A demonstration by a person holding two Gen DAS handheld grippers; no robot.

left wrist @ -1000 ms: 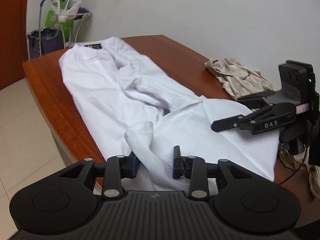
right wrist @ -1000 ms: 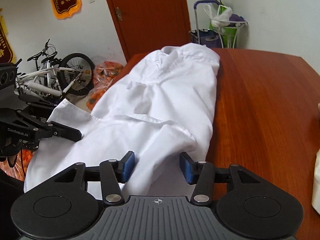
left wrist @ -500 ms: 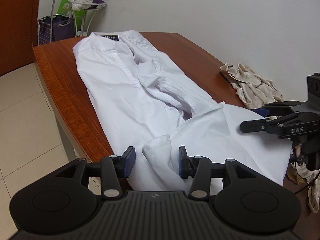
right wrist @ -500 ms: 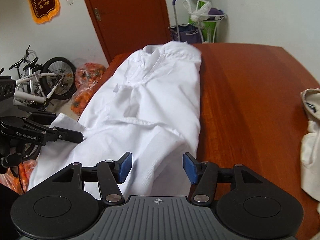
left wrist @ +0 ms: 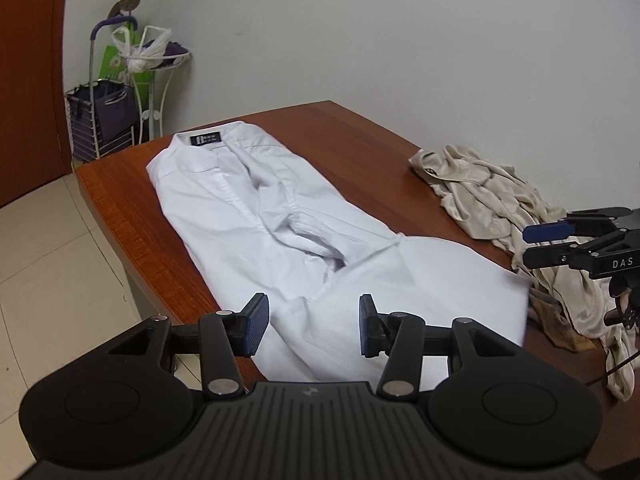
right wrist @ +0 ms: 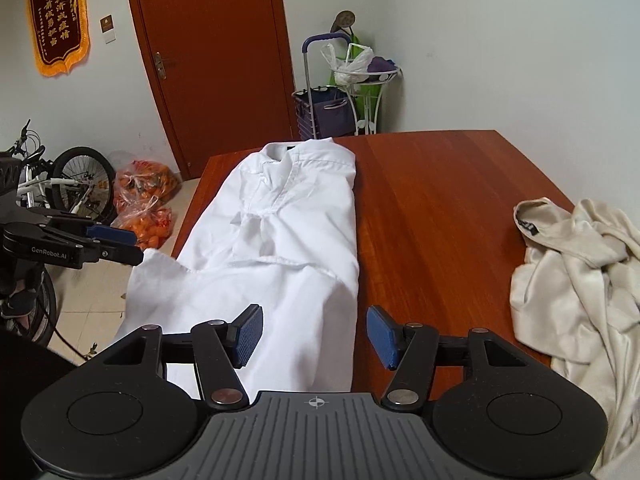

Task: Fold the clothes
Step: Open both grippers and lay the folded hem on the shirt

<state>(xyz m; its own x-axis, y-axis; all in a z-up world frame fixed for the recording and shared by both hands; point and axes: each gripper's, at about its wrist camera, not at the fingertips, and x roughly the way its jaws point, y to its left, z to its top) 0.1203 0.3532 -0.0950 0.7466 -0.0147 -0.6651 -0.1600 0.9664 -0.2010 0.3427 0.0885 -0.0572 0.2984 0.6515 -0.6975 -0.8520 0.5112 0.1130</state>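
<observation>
Left tool and right tool both apart, just widened, nothing gripped; white shirt flat on table.

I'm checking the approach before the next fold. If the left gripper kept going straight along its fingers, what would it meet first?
Most likely the white shirt lying on the wooden table: the left gripper stands open above the shirt's near end, with nothing between its pads. Depth is hard to judge through the fisheye.
</observation>
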